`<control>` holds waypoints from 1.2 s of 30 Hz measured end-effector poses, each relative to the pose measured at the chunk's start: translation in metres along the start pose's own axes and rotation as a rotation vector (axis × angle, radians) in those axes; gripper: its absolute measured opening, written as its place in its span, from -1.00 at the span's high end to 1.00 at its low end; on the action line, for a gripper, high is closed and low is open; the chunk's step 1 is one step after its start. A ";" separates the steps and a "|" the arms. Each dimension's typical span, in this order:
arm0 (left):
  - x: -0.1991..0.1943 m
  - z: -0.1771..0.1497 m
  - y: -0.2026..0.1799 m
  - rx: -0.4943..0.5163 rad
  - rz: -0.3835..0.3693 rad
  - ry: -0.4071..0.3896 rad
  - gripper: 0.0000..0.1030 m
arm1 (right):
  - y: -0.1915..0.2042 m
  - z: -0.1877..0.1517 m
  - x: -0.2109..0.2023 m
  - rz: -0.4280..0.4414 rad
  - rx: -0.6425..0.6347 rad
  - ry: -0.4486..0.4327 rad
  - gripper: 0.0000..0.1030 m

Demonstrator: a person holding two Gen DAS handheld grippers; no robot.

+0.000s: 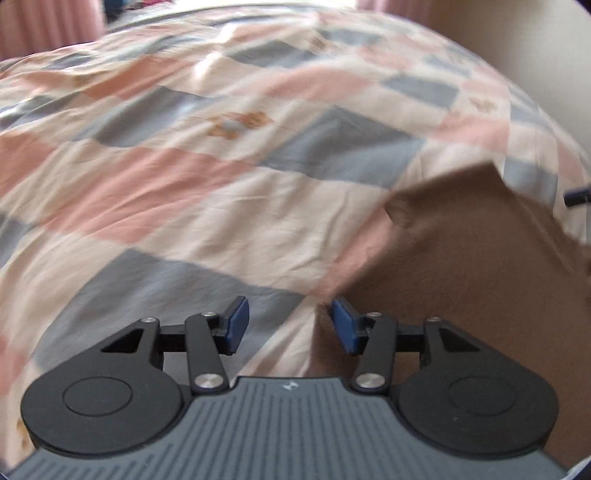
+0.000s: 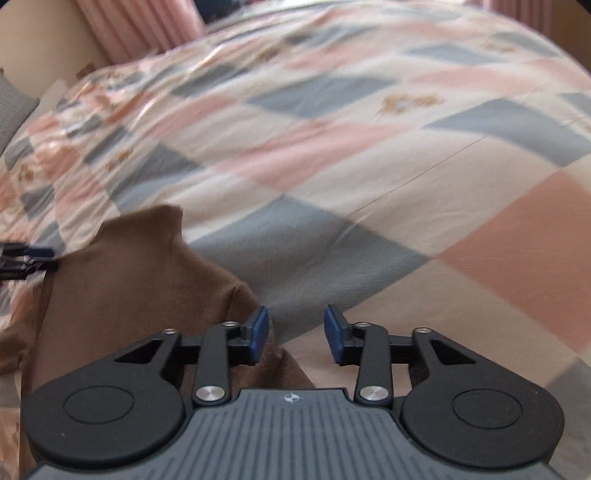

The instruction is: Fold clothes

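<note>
Seemingly soft, matte brown garment [image 2: 122, 280]

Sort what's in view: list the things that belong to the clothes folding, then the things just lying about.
For the job: brown garment, left tongs, right tongs.

Just there: checked quilt, pink curtain, grey cushion.

Counted across both wrist views:
- One brown garment [image 1: 480, 258], lying on the bed.
- One patchwork quilt [image 1: 221, 184], in pink, grey and cream blocks.
- Two grippers: left gripper [image 1: 290, 325] and right gripper [image 2: 295, 334].
- Two blue fingertip pads [image 2: 258, 332] per gripper, gap between each pair, nothing held.
- One pink curtain [image 2: 147, 26], at the far left of the right wrist view.
- One grey cushion corner [image 2: 13, 107], partly cut off.
</note>
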State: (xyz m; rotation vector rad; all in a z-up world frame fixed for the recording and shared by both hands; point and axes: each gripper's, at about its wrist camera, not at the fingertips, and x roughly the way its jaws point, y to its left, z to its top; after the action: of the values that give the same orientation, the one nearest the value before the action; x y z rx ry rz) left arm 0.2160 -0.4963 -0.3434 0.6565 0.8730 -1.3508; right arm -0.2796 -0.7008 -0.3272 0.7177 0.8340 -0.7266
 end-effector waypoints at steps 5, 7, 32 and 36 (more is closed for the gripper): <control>-0.063 -0.040 0.012 -0.175 0.082 -0.009 0.34 | -0.013 -0.054 -0.045 -0.021 0.119 -0.008 0.26; -0.078 -0.060 -0.007 -0.182 0.030 0.002 0.51 | -0.017 -0.082 -0.056 -0.031 0.151 0.020 0.27; -0.192 -0.162 -0.144 -0.358 0.320 0.234 0.36 | -0.018 -0.171 -0.177 -0.311 0.331 0.011 -0.39; -0.251 -0.169 -0.175 -0.369 0.373 0.232 0.16 | 0.029 -0.175 -0.216 -0.230 0.279 0.035 -0.67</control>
State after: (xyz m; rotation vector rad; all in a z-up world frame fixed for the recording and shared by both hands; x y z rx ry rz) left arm 0.0169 -0.2415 -0.2097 0.6538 1.0907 -0.7637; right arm -0.4264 -0.4874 -0.2218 0.8942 0.8650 -1.0532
